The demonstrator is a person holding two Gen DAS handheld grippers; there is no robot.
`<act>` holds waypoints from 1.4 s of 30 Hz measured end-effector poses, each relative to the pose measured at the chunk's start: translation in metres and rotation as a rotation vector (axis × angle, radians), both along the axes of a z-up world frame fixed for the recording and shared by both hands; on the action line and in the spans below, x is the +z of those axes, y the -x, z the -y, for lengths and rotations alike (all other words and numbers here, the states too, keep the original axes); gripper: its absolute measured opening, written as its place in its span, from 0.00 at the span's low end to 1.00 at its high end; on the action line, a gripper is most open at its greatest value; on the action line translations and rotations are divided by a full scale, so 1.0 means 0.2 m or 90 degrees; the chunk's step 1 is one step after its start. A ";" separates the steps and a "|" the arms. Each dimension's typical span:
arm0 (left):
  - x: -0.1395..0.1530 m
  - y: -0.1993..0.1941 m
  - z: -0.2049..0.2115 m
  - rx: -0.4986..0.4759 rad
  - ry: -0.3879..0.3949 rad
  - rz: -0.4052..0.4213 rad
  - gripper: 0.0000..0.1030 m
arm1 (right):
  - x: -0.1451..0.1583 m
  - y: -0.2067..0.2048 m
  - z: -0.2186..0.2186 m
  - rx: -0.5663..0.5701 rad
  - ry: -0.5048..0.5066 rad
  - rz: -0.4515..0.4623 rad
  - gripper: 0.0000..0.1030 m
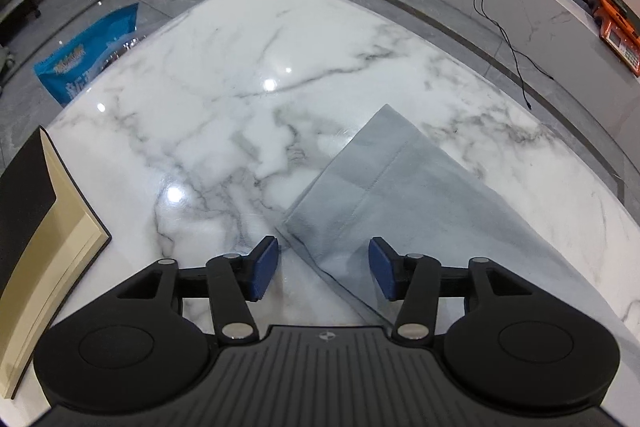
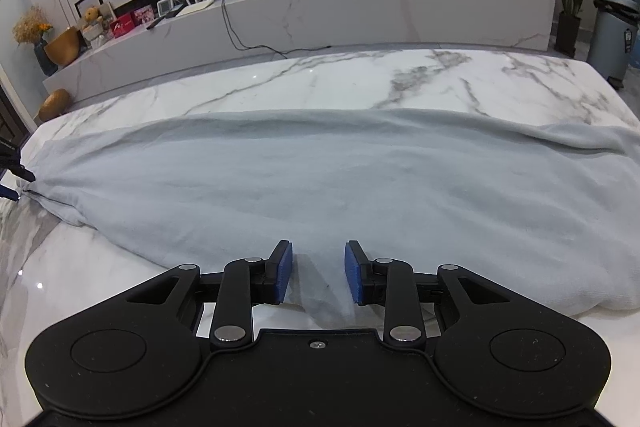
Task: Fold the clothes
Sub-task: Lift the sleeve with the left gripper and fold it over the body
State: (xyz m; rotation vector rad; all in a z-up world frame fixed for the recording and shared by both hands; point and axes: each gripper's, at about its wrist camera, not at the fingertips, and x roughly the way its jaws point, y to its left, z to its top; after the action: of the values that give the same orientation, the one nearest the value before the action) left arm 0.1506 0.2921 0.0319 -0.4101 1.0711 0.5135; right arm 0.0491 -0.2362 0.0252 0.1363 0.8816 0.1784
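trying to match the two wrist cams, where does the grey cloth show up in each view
Left wrist view: the grey cloth lies right of centre, one hemmed corner running down between the open left claw.
Right wrist view: the grey cloth spreads across the whole middle, its near edge between the right claw.
Shared landmark: the white marble table.

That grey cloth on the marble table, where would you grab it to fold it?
Grip the grey cloth at its hemmed corner, coming down from above between the left gripper pads: the edge there lies flat and thin, whereas the middle is bunched.
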 end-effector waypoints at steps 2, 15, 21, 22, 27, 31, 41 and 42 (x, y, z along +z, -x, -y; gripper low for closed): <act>0.01 0.02 0.00 0.013 -0.001 0.021 0.12 | 0.00 0.00 0.00 0.001 0.000 0.001 0.27; 0.57 0.16 0.54 -0.194 -0.024 0.270 0.10 | 0.04 0.01 0.10 -0.007 -0.010 -0.001 0.27; 0.58 0.25 1.07 -0.369 -0.078 0.284 0.10 | 0.06 0.04 0.14 -0.001 -0.011 -0.011 0.27; 0.53 0.28 1.17 -0.400 -0.090 0.275 0.10 | 0.06 0.05 0.15 0.001 -0.009 -0.013 0.27; 0.27 0.40 1.50 -0.505 -0.161 0.228 0.10 | 0.06 0.08 0.18 0.004 -0.002 -0.016 0.27; 0.09 0.49 1.65 -0.578 -0.249 0.195 0.10 | 0.06 0.09 0.19 0.001 0.005 -0.021 0.27; -0.09 0.68 1.68 -0.673 -0.233 0.210 0.21 | 0.04 0.09 0.13 0.007 0.034 -0.027 0.31; -0.10 0.68 1.67 -0.677 -0.228 0.211 0.21 | 0.04 0.09 0.13 0.007 0.034 -0.028 0.31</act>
State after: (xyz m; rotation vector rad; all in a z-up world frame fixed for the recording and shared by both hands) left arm 0.0137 -0.0414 0.0113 0.3942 0.7162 -0.3128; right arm 0.0305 -0.2629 0.0337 0.0854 0.9311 0.1621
